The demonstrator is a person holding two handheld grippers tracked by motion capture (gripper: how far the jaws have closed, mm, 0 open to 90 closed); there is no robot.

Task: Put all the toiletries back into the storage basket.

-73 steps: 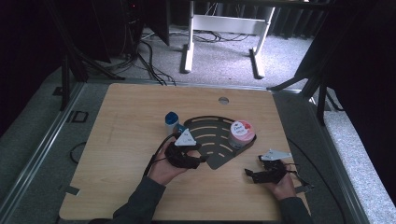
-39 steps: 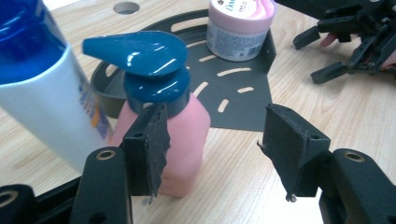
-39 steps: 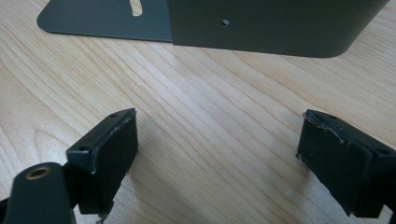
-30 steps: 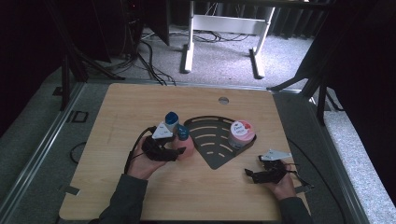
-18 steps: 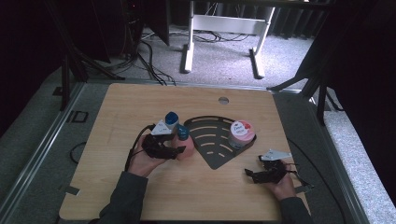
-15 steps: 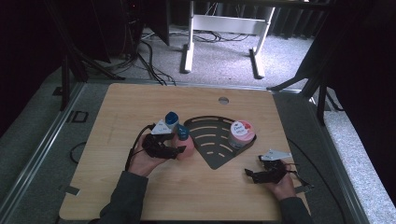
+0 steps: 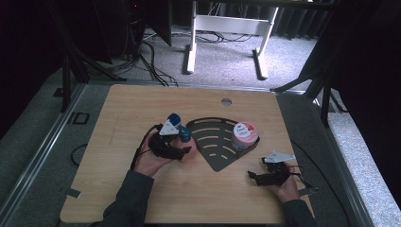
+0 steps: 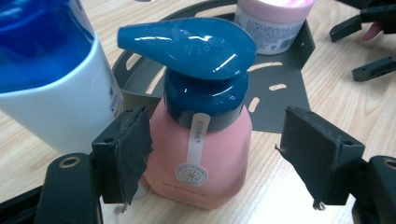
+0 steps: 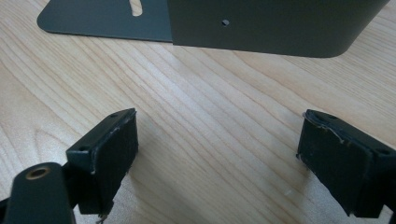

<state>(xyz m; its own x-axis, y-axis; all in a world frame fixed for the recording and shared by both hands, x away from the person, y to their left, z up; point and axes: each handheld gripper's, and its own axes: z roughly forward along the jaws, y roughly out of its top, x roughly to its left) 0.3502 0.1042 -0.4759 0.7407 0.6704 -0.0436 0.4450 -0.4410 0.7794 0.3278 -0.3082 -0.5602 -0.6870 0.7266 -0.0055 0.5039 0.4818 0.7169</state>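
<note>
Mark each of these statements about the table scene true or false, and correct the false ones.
1. The pink pump bottle stands on the dark tray. False: it stands on the wooden table, beside the tray.
2. The left gripper clamps the bottle. False: its jaws have just been opening, and a gap shows at the right pad.
3. The pink-lidded jar sits on the tray. True.
4. The right gripper holds nothing. True.

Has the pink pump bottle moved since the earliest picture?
Yes. The pink pump bottle came off the dark rack and now stands on the table left of it, beside the blue-and-white bottle.
</note>
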